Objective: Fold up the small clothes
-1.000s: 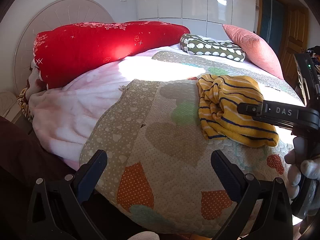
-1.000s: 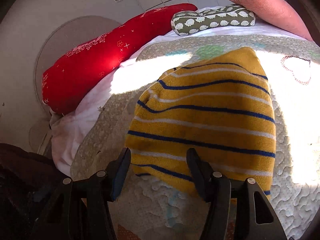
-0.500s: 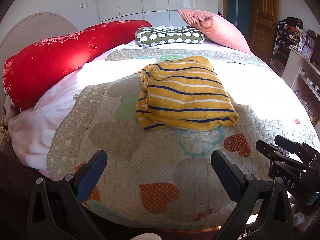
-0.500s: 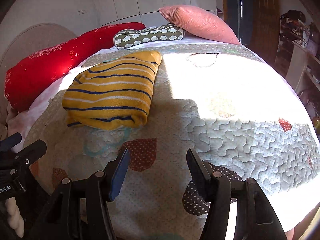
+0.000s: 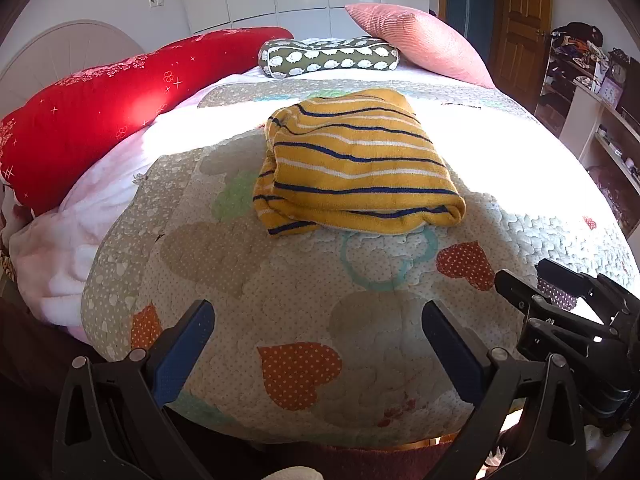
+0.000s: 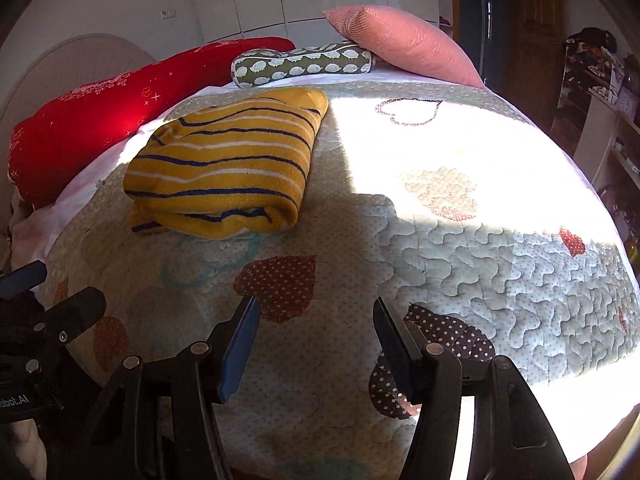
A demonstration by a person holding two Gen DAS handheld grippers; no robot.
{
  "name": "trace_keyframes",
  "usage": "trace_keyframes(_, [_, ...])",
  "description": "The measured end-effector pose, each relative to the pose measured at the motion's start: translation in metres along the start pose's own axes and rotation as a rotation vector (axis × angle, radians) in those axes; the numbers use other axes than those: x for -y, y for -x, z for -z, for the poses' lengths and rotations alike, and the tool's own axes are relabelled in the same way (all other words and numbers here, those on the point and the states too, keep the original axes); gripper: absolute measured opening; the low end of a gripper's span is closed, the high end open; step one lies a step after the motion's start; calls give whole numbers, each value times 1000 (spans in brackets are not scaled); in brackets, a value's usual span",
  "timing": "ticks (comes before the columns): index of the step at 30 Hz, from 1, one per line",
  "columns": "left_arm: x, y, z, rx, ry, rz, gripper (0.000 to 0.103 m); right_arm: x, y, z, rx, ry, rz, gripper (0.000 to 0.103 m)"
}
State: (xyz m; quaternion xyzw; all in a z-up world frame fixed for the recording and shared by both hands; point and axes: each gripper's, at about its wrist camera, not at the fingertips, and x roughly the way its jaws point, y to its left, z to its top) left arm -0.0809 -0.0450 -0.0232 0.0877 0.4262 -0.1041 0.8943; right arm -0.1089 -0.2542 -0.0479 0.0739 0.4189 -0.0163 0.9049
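Observation:
A folded yellow garment (image 5: 356, 164) with dark blue and white stripes lies on the quilted bedspread (image 5: 280, 292), in the middle of the bed. The right wrist view shows the same garment (image 6: 228, 164) at upper left. My left gripper (image 5: 318, 334) hovers open over the near end of the quilt, well short of the garment, with nothing between its fingers. My right gripper (image 6: 316, 330) is open too, above the quilt (image 6: 460, 248) and to the right of the garment. The right gripper's fingers (image 5: 568, 300) show at the right edge of the left wrist view.
A long red pillow (image 5: 104, 108) lies along the left side of the bed. A green patterned bolster (image 5: 328, 58) and a pink cushion (image 5: 420, 42) sit at the far end. Shelves with clutter (image 5: 592, 92) and a wooden door (image 5: 520, 20) stand at right.
Both grippers have pulled back from the garment toward the near end of the bed. The right gripper, earlier right at the garment's edge, now stands apart from it. The garment lies folded and still.

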Motion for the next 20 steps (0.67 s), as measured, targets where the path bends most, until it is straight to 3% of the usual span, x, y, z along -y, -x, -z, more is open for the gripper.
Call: trace_keyframes(20, [-15,-16,2,-52,59,22,103,-19,-9,-5,-18,44,-29,64])
